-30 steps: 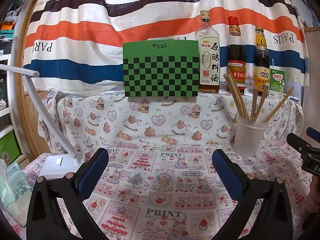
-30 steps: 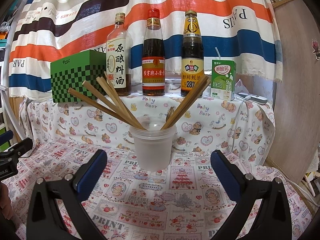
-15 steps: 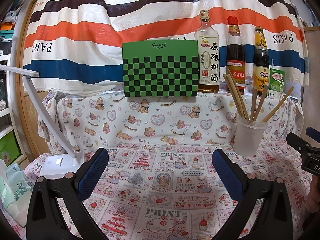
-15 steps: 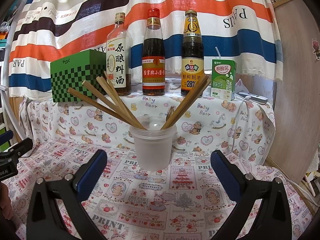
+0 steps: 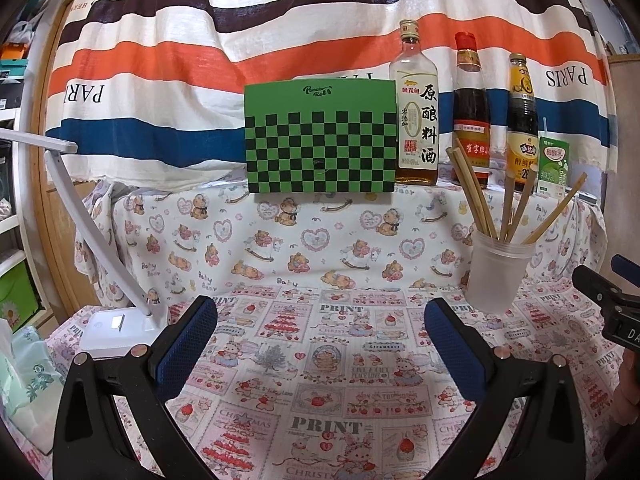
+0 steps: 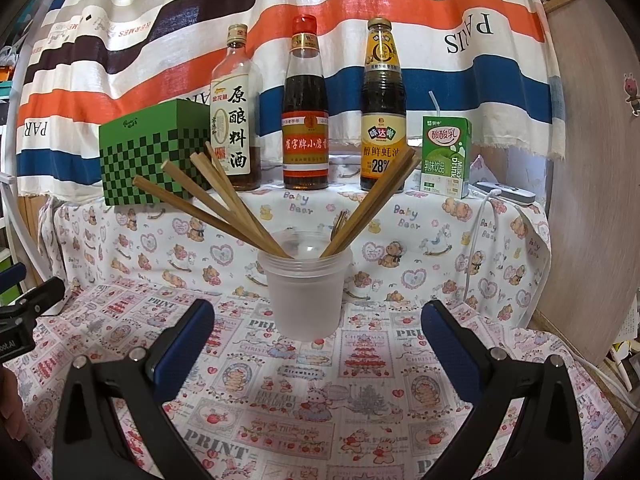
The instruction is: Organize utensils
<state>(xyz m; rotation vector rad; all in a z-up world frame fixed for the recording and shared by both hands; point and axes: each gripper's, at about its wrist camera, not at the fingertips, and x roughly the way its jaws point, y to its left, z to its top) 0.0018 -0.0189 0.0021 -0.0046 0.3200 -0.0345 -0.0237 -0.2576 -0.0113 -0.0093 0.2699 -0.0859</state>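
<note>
Chopsticks (image 6: 224, 204) stand fanned out in a frosted plastic cup (image 6: 306, 290), which sits on the patterned tabletop (image 6: 304, 392) just ahead of the right gripper (image 6: 318, 334), centred between its wide-spread, empty jaws. From the left gripper (image 5: 320, 334), whose jaws are also spread wide and hold nothing, the cup lies ahead and off to the right. Beyond the cup, on a raised ledge, stand three bottles (image 6: 306, 108), a green checkered box (image 5: 320, 136) and a milk carton (image 6: 446, 156).

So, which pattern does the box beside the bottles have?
The box is green with a black-and-green checkerboard, seen best in the left wrist view.
</note>
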